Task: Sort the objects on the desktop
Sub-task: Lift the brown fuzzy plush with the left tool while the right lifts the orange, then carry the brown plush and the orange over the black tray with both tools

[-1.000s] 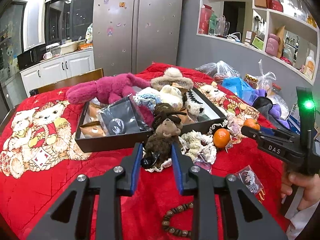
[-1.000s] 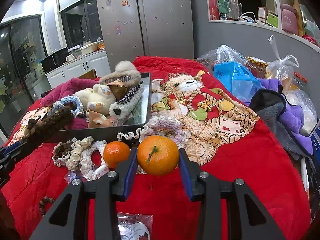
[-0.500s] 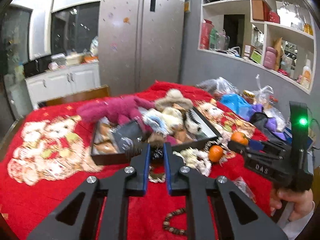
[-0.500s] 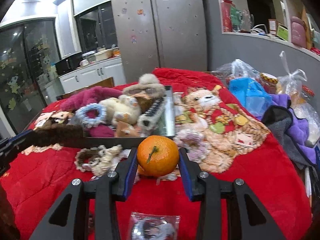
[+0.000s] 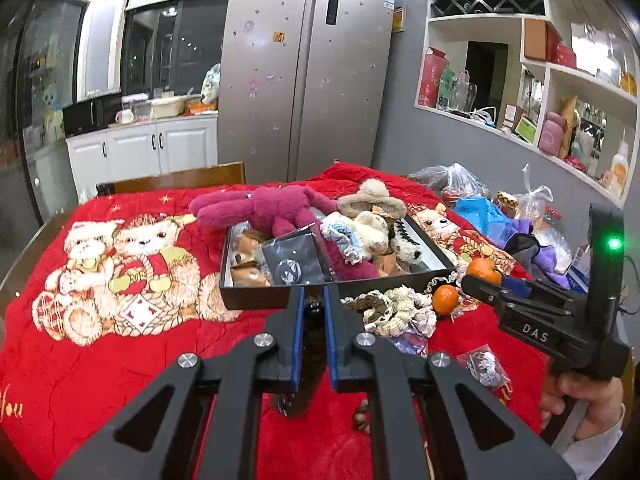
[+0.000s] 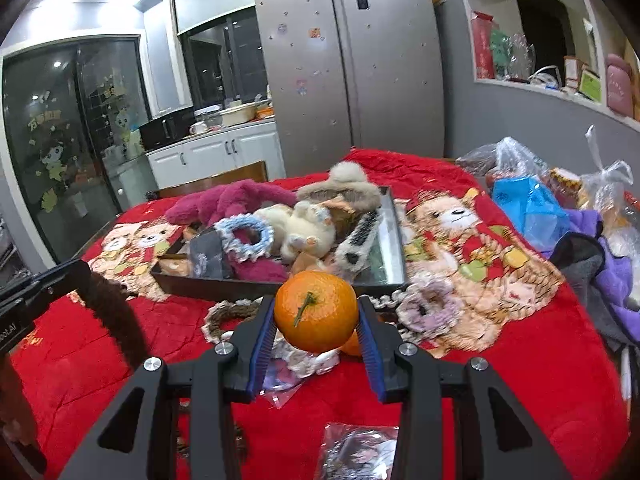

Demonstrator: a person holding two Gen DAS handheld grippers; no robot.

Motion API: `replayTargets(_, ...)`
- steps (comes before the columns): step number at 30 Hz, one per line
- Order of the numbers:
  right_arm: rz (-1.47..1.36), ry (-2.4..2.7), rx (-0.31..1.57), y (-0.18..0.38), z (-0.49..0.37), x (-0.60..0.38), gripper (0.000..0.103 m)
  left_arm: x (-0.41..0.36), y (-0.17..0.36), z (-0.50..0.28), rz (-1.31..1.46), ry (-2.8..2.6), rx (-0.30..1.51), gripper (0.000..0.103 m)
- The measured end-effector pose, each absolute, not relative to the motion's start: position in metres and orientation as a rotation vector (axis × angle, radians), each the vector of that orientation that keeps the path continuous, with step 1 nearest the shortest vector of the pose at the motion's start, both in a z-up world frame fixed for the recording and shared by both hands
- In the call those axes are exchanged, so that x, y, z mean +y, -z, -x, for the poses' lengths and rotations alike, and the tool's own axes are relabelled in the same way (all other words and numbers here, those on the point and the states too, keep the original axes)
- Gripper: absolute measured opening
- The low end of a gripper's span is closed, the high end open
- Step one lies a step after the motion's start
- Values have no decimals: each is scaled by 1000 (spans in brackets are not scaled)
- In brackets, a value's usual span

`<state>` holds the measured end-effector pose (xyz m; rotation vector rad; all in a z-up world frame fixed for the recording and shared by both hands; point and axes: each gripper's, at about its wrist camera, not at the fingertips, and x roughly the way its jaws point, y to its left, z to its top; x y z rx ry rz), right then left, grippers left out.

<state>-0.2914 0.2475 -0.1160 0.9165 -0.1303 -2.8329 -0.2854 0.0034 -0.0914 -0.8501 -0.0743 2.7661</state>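
Lifted brown plush [image 5: 310, 360], hanging lengthwise

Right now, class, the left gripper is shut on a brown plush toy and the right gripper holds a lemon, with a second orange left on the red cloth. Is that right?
Not quite. The right gripper holds an orange, not a lemon, as the right wrist view shows. The rest stands: the left gripper is shut on the brown plush toy, and a second orange lies on the red cloth.
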Motion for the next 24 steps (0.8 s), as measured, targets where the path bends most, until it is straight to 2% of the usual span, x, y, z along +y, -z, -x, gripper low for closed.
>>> replayTargets(16, -888, 2794, -72, 98, 288, 226, 40, -2, 67, 285, 840, -2799, -74, 10)
replayTargets(24, -900, 2781, -36, 84, 300, 215, 40, -1, 52, 310, 858, -2797, -76, 10)
